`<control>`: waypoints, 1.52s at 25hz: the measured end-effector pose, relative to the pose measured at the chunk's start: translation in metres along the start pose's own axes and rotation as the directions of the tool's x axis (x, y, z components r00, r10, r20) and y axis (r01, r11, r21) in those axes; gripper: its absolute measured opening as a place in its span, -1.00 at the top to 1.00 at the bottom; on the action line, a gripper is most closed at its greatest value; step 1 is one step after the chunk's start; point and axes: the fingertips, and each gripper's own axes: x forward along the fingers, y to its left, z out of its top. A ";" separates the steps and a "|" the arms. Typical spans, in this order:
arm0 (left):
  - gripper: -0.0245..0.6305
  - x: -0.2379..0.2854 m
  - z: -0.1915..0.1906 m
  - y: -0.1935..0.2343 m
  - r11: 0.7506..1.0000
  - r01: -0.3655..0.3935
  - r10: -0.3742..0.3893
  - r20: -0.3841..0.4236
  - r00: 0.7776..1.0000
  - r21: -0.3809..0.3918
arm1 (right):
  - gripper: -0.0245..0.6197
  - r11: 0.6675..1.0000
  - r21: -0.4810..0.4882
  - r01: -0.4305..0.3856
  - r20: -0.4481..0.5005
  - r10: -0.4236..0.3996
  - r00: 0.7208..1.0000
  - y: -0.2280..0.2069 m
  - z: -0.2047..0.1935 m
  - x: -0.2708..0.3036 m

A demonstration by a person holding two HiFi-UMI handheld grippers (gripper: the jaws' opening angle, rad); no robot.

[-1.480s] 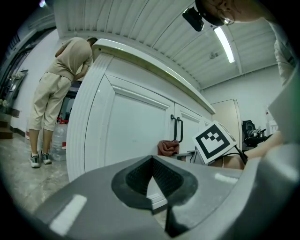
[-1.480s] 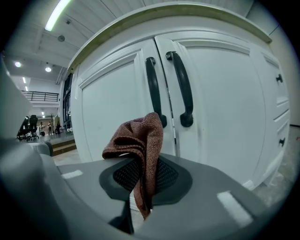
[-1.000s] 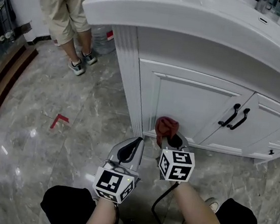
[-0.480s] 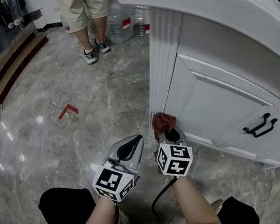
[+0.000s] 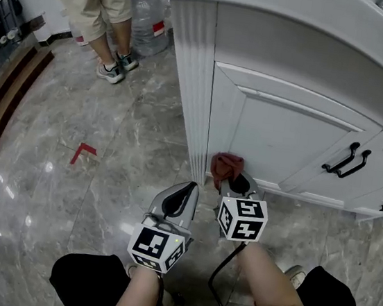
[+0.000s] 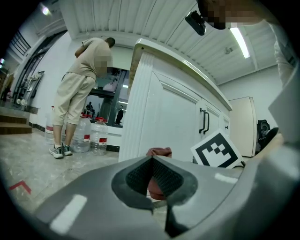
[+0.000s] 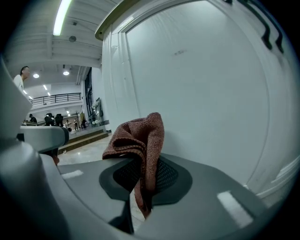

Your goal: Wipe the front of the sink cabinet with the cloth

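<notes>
A reddish-brown cloth (image 5: 225,167) (image 7: 140,140) is pinched in my right gripper (image 5: 235,183) (image 7: 143,180), which is shut on it. The cloth sits against the bottom left corner of the white sink cabinet's left door (image 5: 277,139) (image 7: 201,89), beside the fluted corner post (image 5: 191,79). My left gripper (image 5: 180,198) (image 6: 151,176) hangs shut and empty just left of the right one, over the floor. In the left gripper view the cloth (image 6: 159,152) shows past the jaws, with the right gripper's marker cube (image 6: 216,150) beside it.
Two black door handles (image 5: 348,159) sit at the cabinet's middle right. A person in beige shorts (image 5: 92,3) stands at the far left near water bottles (image 5: 148,28). A red corner mark (image 5: 82,152) lies on the grey marble floor. Dark steps (image 5: 1,110) run along the left edge.
The view has shifted and the cloth has slid along the bottom of the left door, ending close to the corner post. The left gripper stays shut beside it.
</notes>
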 end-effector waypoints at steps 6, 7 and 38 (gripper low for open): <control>0.93 0.020 -0.002 -0.036 0.998 0.066 -0.066 -0.009 0.998 0.007 | 0.68 0.997 0.006 0.071 0.022 -0.071 0.997 -0.044 0.007 -0.028; 0.93 0.023 -0.001 -0.041 0.997 0.074 -0.073 -0.009 0.997 0.007 | 0.68 0.997 0.010 0.078 0.023 -0.079 0.997 -0.051 0.007 -0.032; 0.93 0.039 -0.040 -0.053 0.997 0.073 -0.074 -0.062 0.995 -0.015 | 0.68 0.983 0.107 0.151 -0.058 -0.145 0.988 -0.083 -0.046 -0.051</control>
